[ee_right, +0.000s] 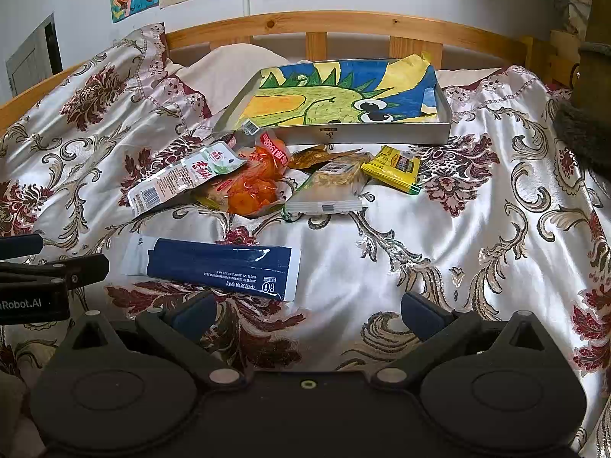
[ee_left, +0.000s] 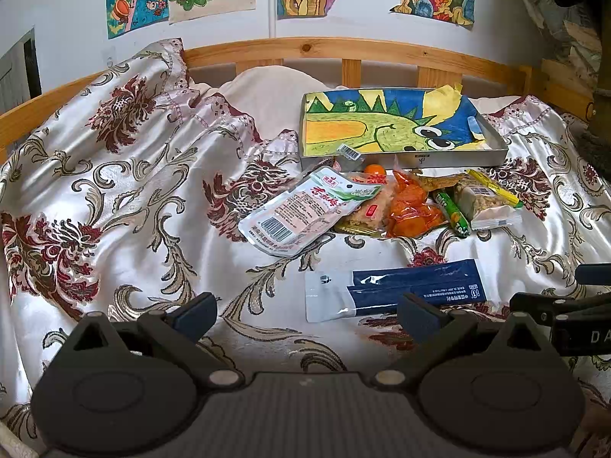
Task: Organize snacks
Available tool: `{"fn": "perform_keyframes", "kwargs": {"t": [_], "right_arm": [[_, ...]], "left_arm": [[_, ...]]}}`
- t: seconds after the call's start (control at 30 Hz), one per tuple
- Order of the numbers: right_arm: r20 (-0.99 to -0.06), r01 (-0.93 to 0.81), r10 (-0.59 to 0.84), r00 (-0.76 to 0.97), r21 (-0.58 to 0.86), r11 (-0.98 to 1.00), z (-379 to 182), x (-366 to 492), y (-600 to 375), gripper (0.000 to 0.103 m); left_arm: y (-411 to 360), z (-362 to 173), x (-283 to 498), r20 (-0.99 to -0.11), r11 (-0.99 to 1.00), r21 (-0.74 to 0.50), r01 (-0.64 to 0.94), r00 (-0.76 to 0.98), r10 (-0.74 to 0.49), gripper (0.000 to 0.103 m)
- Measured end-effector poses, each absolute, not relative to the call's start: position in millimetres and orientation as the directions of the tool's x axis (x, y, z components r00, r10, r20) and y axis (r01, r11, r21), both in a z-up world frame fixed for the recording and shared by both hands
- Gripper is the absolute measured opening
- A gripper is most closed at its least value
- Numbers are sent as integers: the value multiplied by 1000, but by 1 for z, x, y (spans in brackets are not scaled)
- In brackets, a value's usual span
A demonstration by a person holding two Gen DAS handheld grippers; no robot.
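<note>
both tongs, left (ee_left: 307, 315) & right (ee_right: 309, 315), spread wide, holding nothing, low over the bed (ee_right: 477, 236). snack pile (ee_right: 267, 179) lies just in front of the grey tray (ee_right: 366, 133); blue packet (ee_right: 214, 267) apart, nearer the tongs.

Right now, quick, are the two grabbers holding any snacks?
Left gripper: open, holding nothing.
Right gripper: open, holding nothing.
</note>
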State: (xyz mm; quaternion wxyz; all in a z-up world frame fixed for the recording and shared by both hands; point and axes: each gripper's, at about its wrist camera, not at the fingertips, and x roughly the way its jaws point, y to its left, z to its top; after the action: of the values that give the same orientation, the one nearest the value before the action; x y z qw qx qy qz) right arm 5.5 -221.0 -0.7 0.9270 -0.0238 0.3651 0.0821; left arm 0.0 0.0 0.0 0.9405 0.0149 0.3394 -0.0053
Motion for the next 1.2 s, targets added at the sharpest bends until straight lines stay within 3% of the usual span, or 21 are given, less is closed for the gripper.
{"fn": "perform_keyframes", "kwargs": {"t": [1.2], "right_arm": [[-644, -167, 137, 753, 14, 986, 4, 1, -221, 102]], "left_arm": [[0, 6, -2, -614, 1000, 15, 20, 790, -7, 102]]}}
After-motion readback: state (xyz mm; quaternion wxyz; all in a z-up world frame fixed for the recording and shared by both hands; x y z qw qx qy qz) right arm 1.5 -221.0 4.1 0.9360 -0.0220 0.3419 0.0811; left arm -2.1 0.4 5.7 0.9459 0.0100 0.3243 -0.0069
